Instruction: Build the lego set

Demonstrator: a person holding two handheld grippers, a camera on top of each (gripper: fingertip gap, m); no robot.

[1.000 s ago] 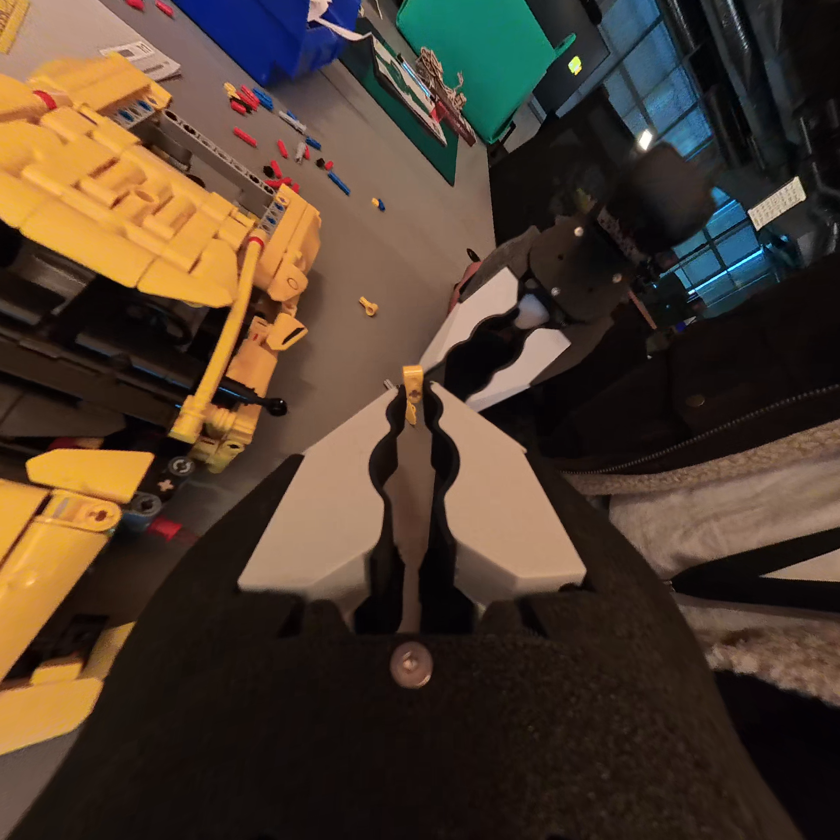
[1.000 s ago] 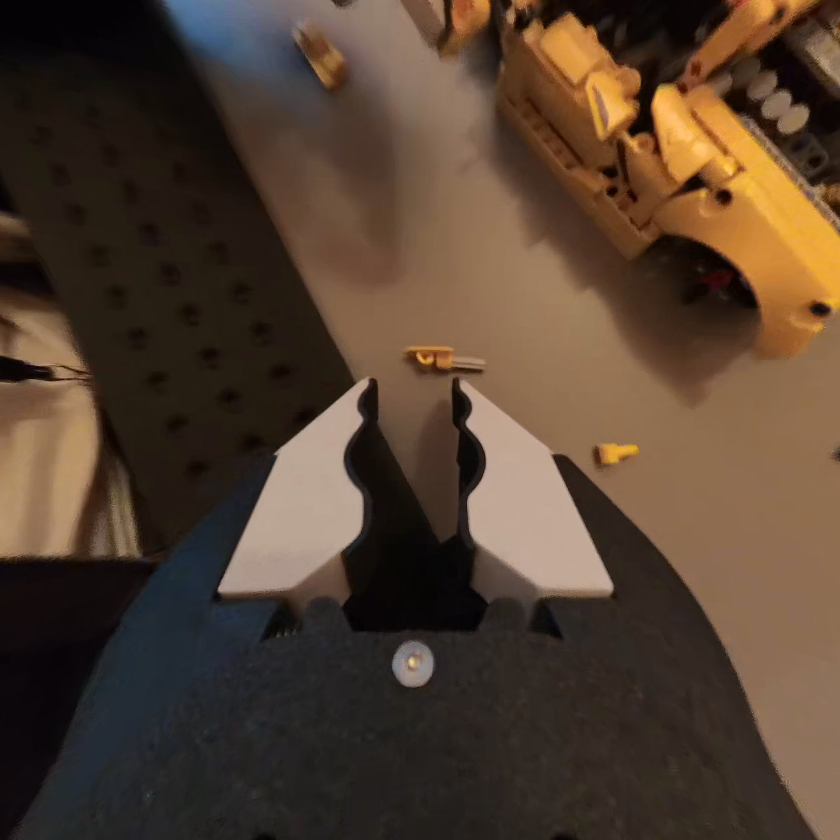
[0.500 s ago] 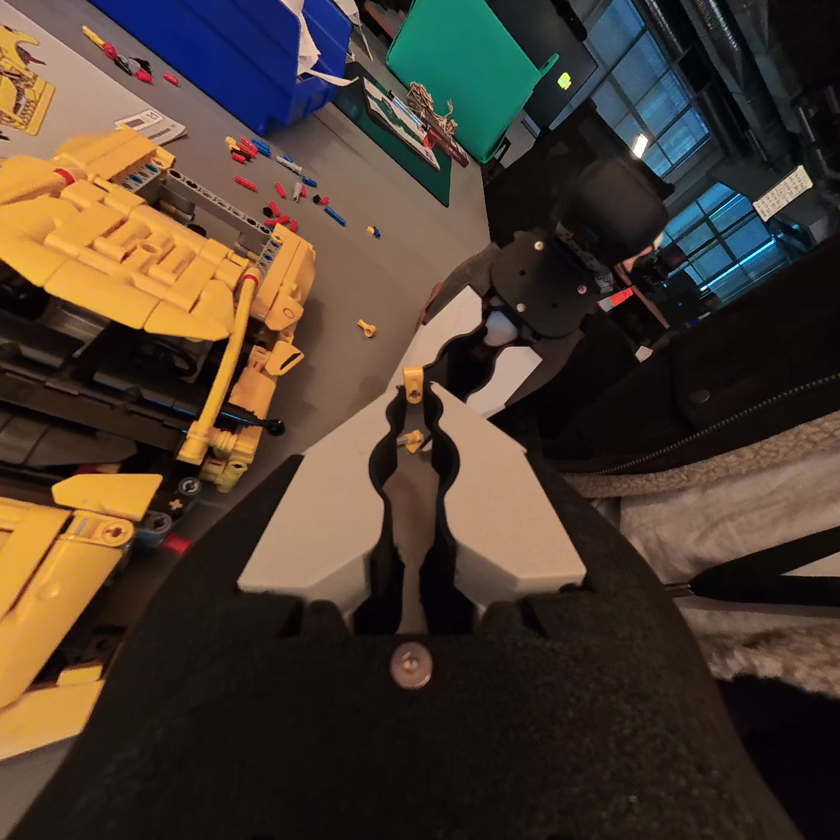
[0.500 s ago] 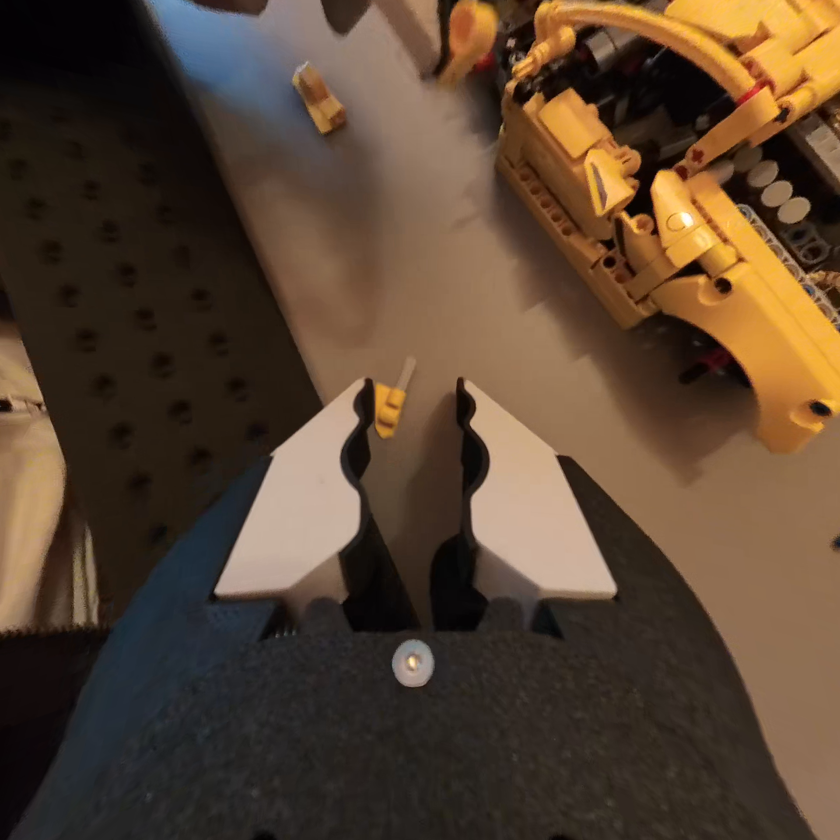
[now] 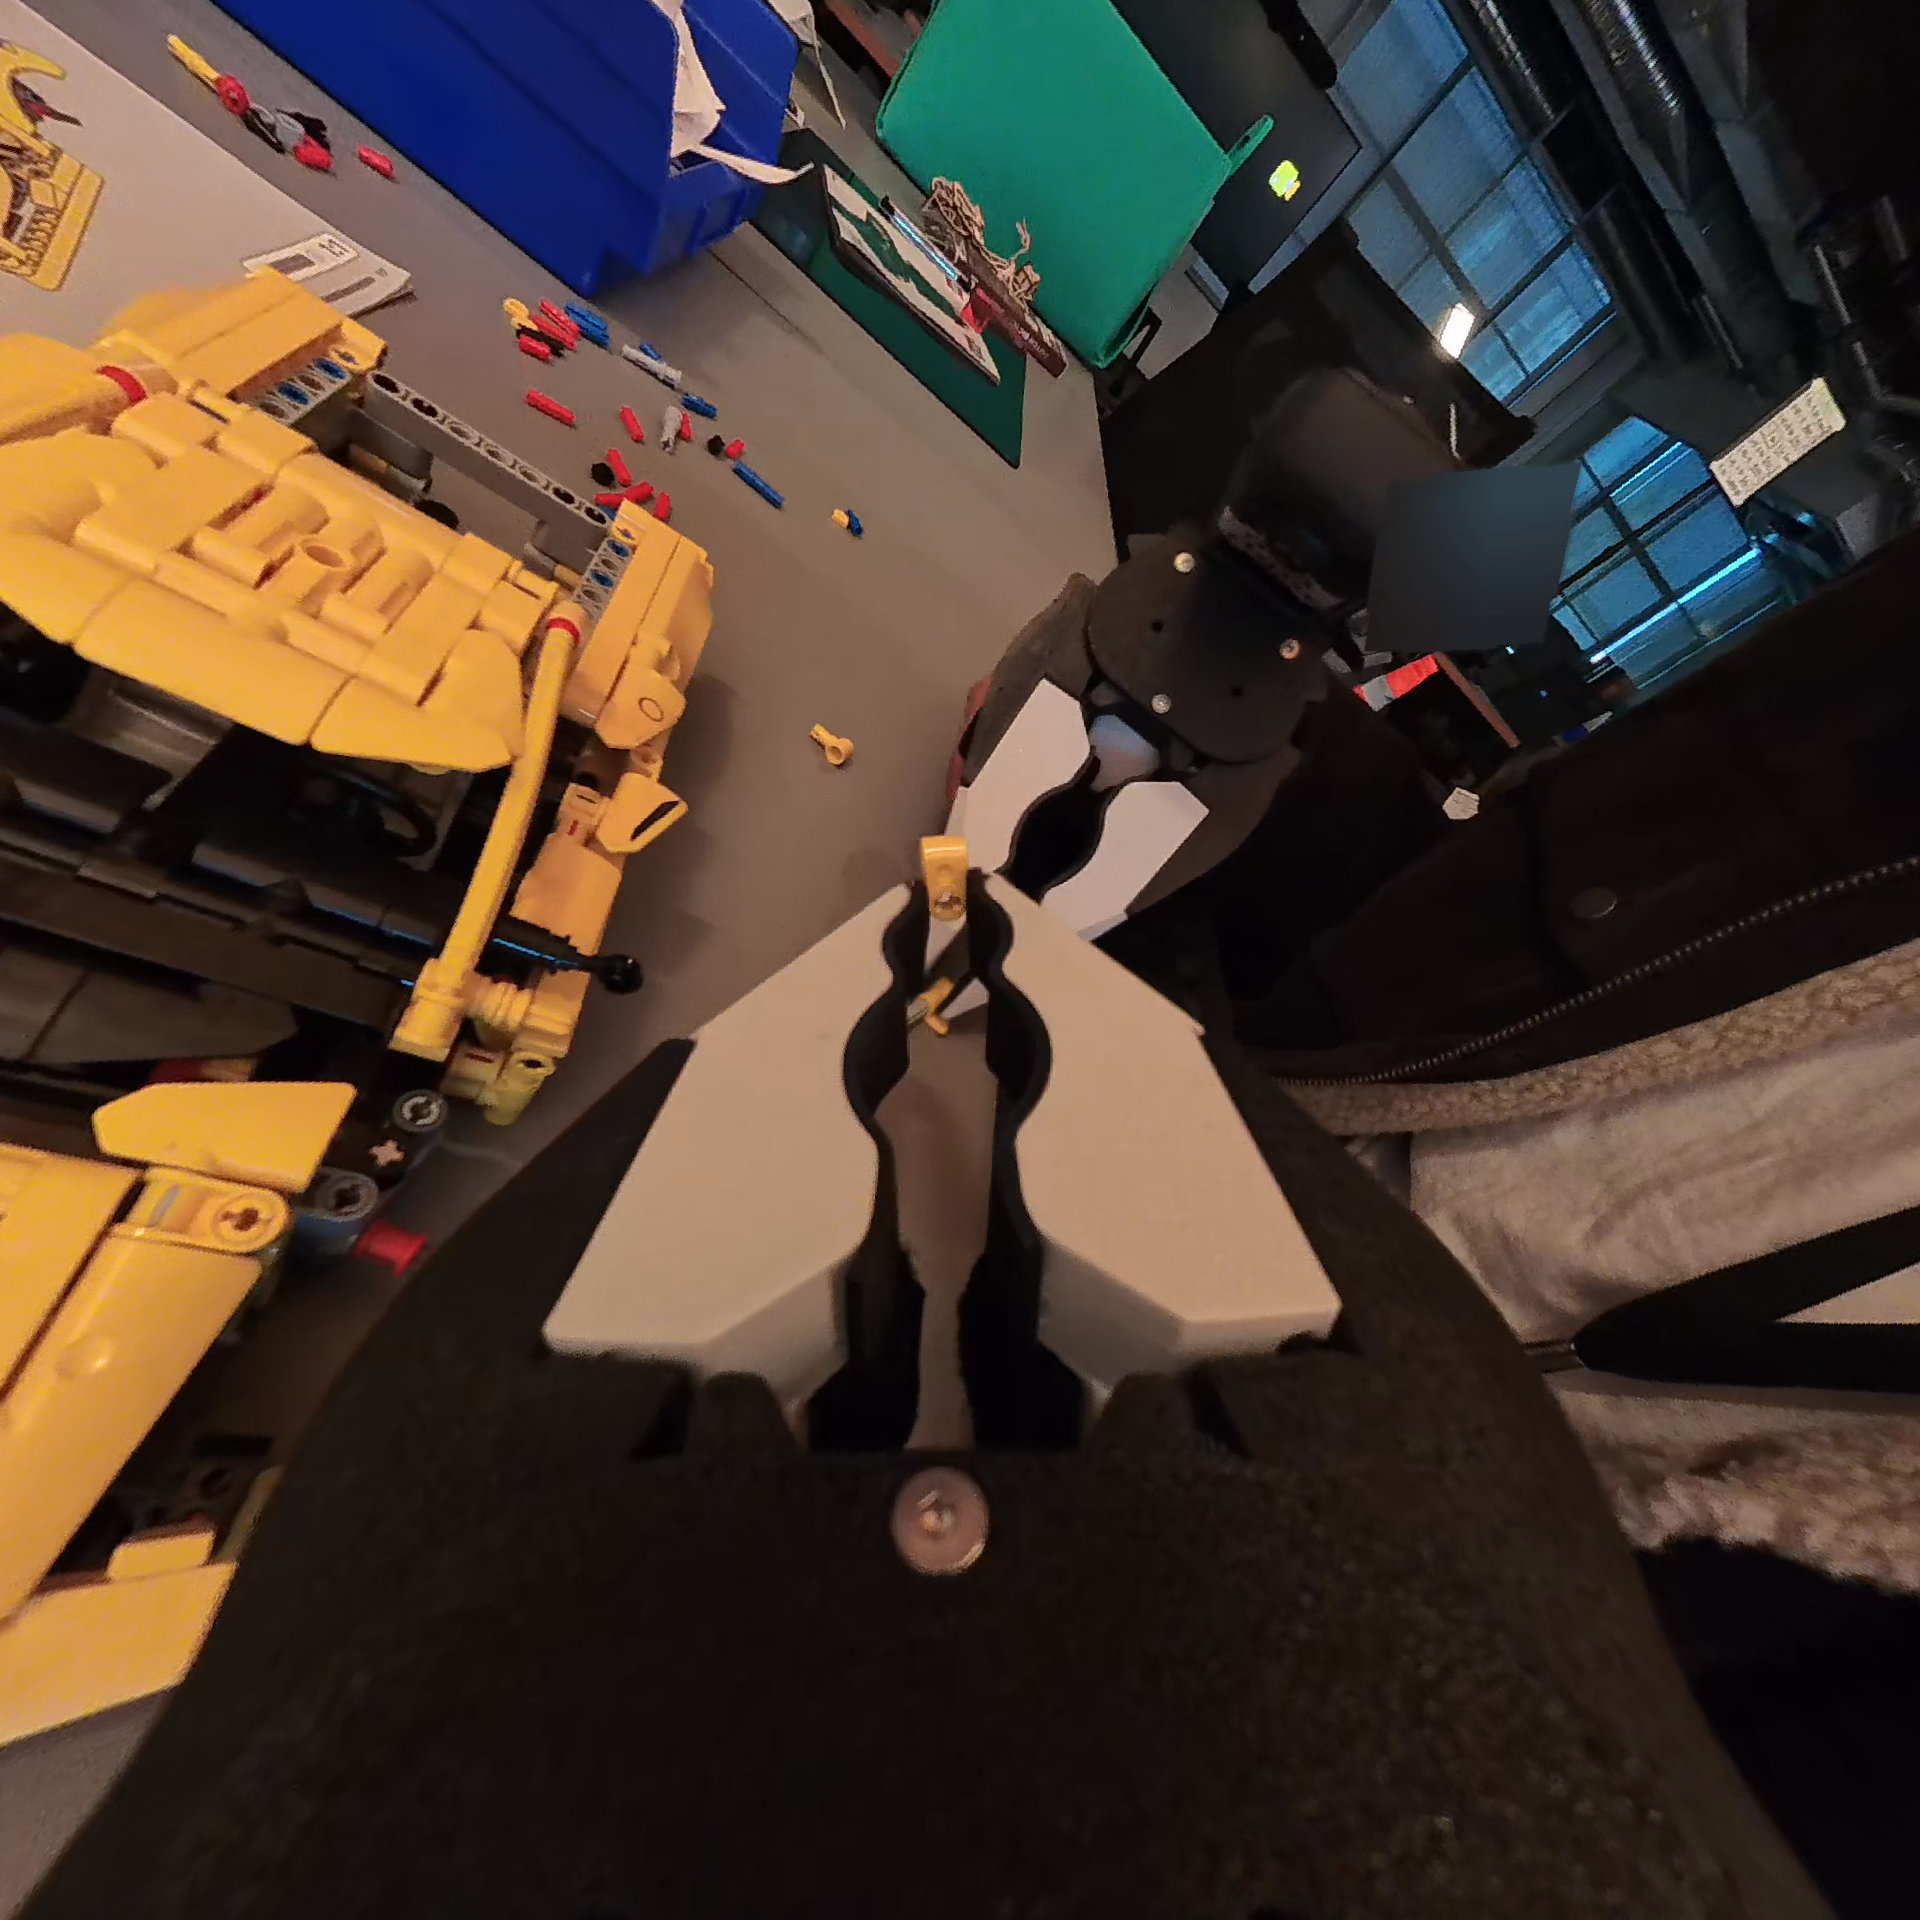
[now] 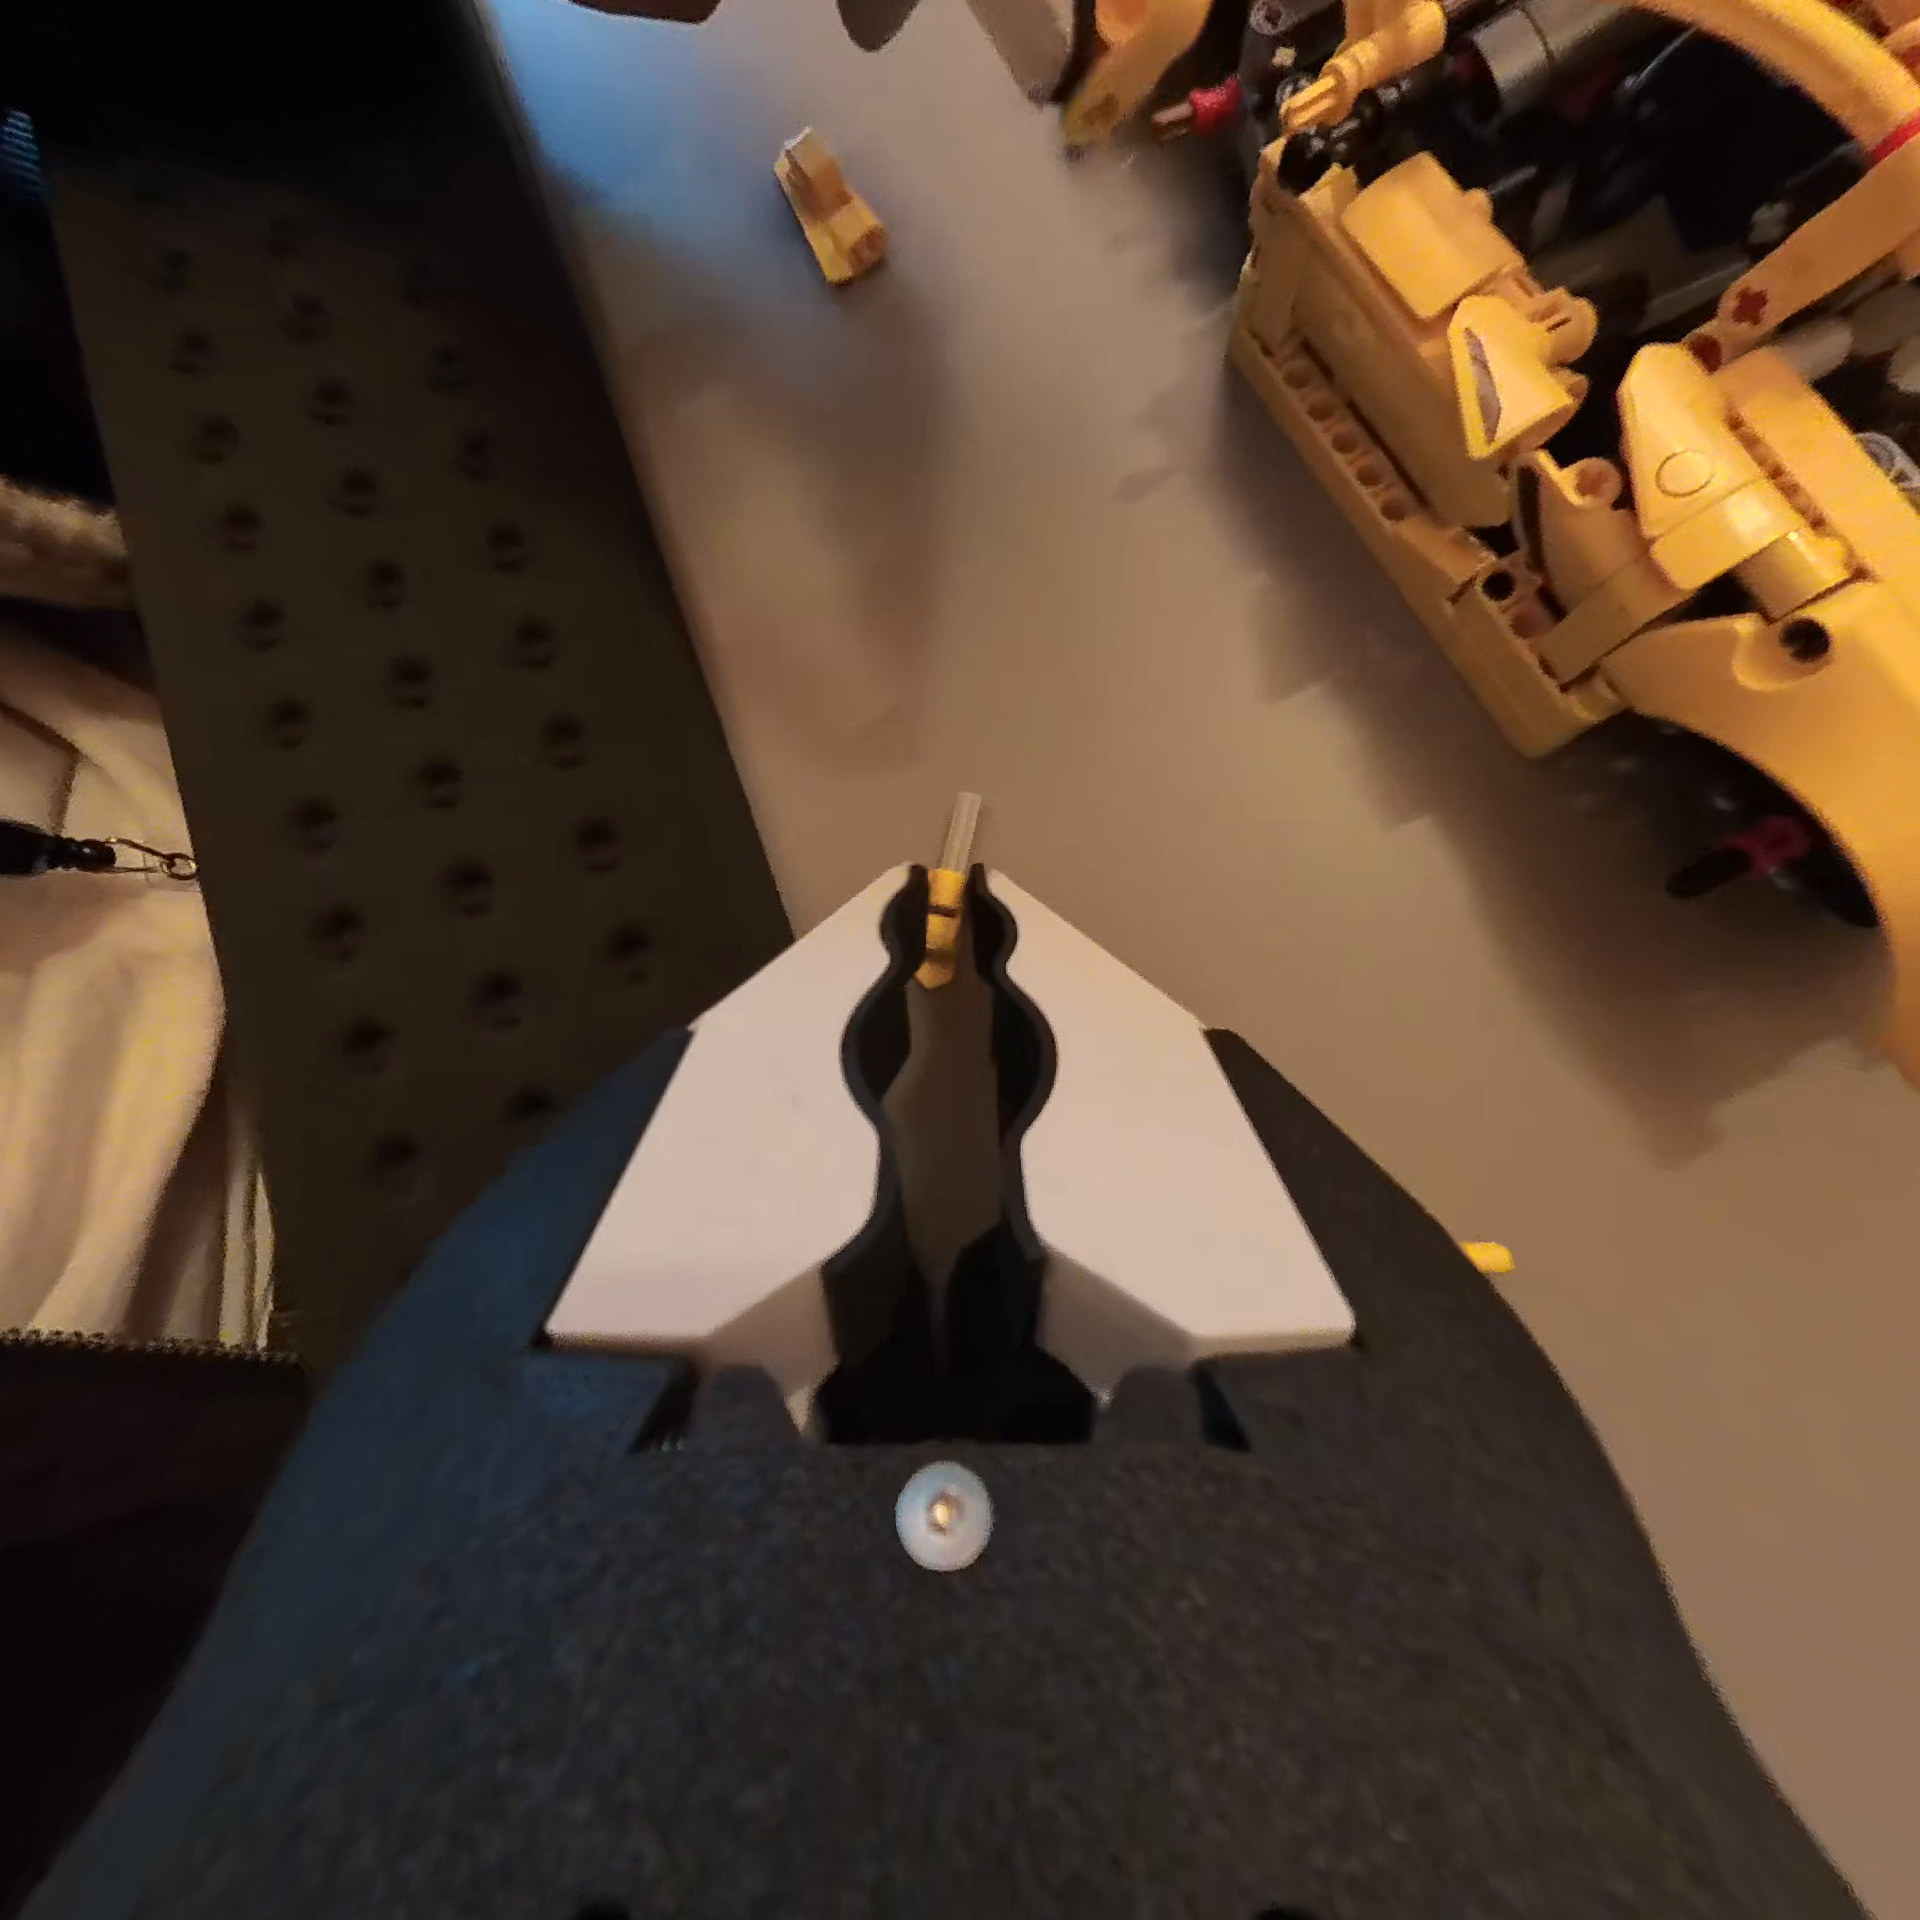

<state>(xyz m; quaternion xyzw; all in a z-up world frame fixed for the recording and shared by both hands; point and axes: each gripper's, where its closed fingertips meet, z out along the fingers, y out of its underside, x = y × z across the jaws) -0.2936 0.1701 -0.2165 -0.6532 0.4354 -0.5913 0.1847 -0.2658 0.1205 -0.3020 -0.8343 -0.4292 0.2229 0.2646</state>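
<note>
Two hand-held grippers work over a grey table (image 5: 883,623) beside a large yellow lego vehicle (image 5: 312,582) that fills the left of the left wrist view. The left gripper (image 5: 948,896) has its white fingers drawn nearly together on a small yellow connector (image 5: 943,878), which is pinched at the very tips and pokes out beyond them. A second small yellow piece (image 5: 932,1000) shows in the gap between the fingers, lower down; whether it lies on the table or is carried cannot be told.

Just beyond, the right gripper (image 5: 1049,852) points back toward the left one, near its tips. In its own view the right gripper (image 6: 948,904) is closed narrowly on a yellow piece with a pale grey axle (image 6: 948,894), the axle jutting forward past the fingertips above the table (image 6: 1039,623). To its right sits the yellow vehicle (image 6: 1558,468); farther off lies a loose yellow block (image 6: 831,208), and a tiny yellow peg (image 6: 1486,1255) rests at the right edge of the gripper body.

On the far side of the table are scattered red, blue and black pins (image 5: 634,416), a lone yellow pin (image 5: 831,744), a blue bin (image 5: 540,125) and a green board (image 5: 1049,166). A person's dark jacket (image 5: 1662,831) fills the right.
</note>
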